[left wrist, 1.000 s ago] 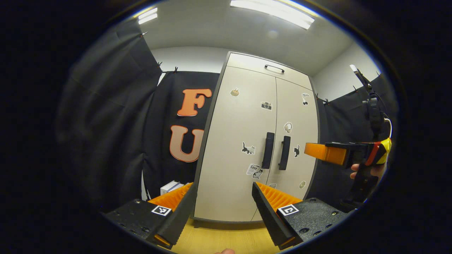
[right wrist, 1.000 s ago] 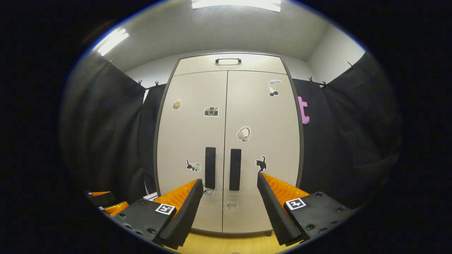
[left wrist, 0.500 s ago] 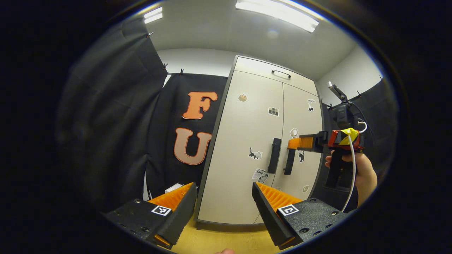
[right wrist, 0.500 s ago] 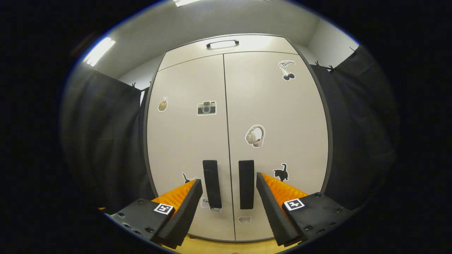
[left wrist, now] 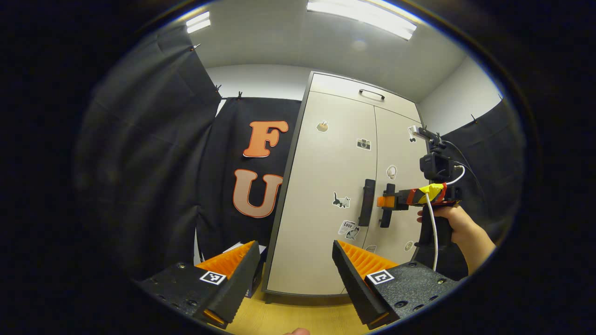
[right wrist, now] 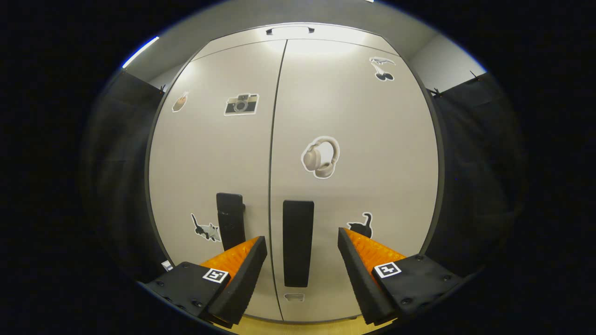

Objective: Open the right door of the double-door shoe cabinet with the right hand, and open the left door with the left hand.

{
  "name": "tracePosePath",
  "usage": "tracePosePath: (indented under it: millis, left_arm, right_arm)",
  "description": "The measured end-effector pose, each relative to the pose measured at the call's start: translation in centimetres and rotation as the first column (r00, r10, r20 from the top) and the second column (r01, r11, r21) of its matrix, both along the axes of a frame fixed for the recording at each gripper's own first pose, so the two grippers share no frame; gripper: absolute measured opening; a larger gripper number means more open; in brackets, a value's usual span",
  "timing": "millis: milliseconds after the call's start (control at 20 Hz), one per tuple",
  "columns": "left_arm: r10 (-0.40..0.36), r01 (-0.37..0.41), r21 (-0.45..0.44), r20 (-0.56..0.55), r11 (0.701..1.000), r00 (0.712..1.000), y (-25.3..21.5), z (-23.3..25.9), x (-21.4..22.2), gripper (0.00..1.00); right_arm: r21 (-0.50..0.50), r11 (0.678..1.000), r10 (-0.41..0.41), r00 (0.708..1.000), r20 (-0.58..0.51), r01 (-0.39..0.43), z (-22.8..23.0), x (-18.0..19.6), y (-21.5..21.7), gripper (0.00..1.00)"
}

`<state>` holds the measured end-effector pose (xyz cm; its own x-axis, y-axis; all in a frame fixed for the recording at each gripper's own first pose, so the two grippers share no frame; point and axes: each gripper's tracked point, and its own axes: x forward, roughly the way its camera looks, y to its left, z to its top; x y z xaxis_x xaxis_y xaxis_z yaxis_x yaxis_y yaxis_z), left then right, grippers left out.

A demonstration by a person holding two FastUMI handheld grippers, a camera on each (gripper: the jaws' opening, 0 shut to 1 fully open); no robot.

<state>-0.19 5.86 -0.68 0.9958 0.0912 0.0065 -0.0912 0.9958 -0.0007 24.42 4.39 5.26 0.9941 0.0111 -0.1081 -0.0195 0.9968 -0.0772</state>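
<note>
The beige double-door shoe cabinet (left wrist: 326, 195) stands with both doors closed, stickers on each. In the right gripper view the right door's black vertical handle (right wrist: 298, 242) sits between the fingers of my open right gripper (right wrist: 301, 253), close ahead; the left door's handle (right wrist: 230, 221) is just left of it. In the left gripper view my right gripper (left wrist: 389, 202), held by a hand (left wrist: 454, 218), reaches the right handle (left wrist: 386, 204), and the left handle (left wrist: 368, 202) is beside it. My left gripper (left wrist: 295, 260) is open and well back from the cabinet.
Black cloth walls flank the cabinet on both sides. A top compartment with a small handle (left wrist: 371, 94) sits above the doors. A small white box (left wrist: 242, 246) lies on the wooden floor (left wrist: 298, 316) left of the cabinet.
My right gripper has moved in toward the cabinet, so the right handle now lies between its open fingers. The left gripper has stayed about where it was.
</note>
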Motion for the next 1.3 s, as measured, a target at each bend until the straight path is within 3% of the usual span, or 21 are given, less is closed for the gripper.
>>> tracePosePath:
  millis: [50,100,200,250,350,400,550,600,800,850,1100,1300]
  left_arm:
    - [0.002,-0.002,0.004,0.002,1.0,1.0,0.1,0.0,0.0,0.94]
    - [0.004,-0.004,0.011,0.005,1.0,1.0,0.2,0.1,-0.1,0.94]
    - [0.01,-0.01,0.026,0.012,1.0,1.0,0.5,0.2,-0.1,0.94]
    - [0.014,-0.015,0.027,0.012,1.0,1.0,0.7,0.1,-0.1,0.94]
    - [0.016,-0.016,0.02,0.004,1.0,1.0,0.9,-0.3,0.0,0.94]
    - [0.012,-0.012,0.013,0.001,1.0,1.0,0.8,-0.3,0.2,0.94]
    - [0.004,-0.005,0.015,0.006,1.0,1.0,0.6,-0.1,0.2,0.95]
    - [0.005,-0.006,0.019,0.01,1.0,1.0,0.7,-0.1,0.2,0.94]
    - [0.038,-0.038,0.019,-0.008,0.999,0.999,0.9,-0.8,0.0,0.94]
    - [0.047,-0.047,0.019,-0.013,0.999,0.999,0.7,-0.9,-0.1,0.94]
    - [0.128,-0.127,0.046,-0.028,0.991,0.991,0.9,-1.3,0.0,0.94]
    - [0.14,-0.139,0.038,-0.033,0.99,0.99,-0.2,-1.5,0.1,0.95]
  right_arm:
    - [0.006,1.0,-0.005,1.0,-0.01,0.006,-0.5,0.6,-0.3,0.92]
    - [0.001,1.0,-0.014,1.0,-0.015,0.014,-0.9,1.2,-0.6,0.98]
    - [-0.01,0.999,-0.032,0.999,-0.007,0.032,-0.9,1.6,-1.0,0.89]
    - [-0.021,0.999,-0.034,0.999,0.021,0.034,-0.3,1.5,-0.9,0.96]
    - [-0.022,0.999,-0.031,0.999,0.026,0.031,-0.3,1.6,-0.7,0.92]
    - [-0.013,1.0,-0.025,0.999,0.025,0.026,-0.4,1.6,-0.4,0.81]
    - [-0.002,1.0,0.028,0.999,0.018,-0.028,-0.9,1.4,0.9,0.62]
    - [-0.017,0.999,0.033,0.999,0.022,-0.033,-1.0,1.3,1.0,0.45]
    - [0.01,0.999,0.03,0.999,0.043,-0.03,-1.2,1.2,0.9,0.34]
    - [0.005,0.999,0.034,0.998,0.047,-0.034,-1.2,1.4,0.8,0.24]
    - [-0.006,0.996,0.092,0.996,0.015,-0.092,-1.1,0.2,0.9,0.24]
    - [0.023,0.983,0.185,0.983,0.001,-0.185,-1.0,-2.8,0.2,0.24]
